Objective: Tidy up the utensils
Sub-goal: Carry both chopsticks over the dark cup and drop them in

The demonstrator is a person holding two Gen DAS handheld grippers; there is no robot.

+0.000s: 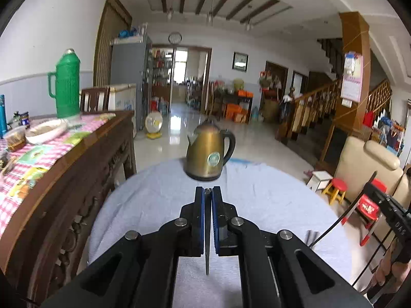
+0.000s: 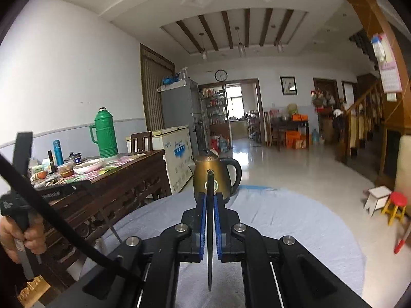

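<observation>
- Left gripper (image 1: 208,192): blue pads pinched tight on a thin dark utensil (image 1: 207,251), seen edge-on, its pointed end hanging back toward 6 o'clock.
- Only the left view catches the cream sofa (image 1: 370,164) at 3 o'clock.
- Right gripper (image 2: 210,197) clamps a slim dark utensil (image 2: 210,256), its tip poking up at 12 o'clock in front of the brassy metal kettle (image 2: 205,177) on the pale blue cloth (image 2: 295,220).
- Only the right view shows the person's hand (image 2: 23,236) at 8 o'clock.
</observation>
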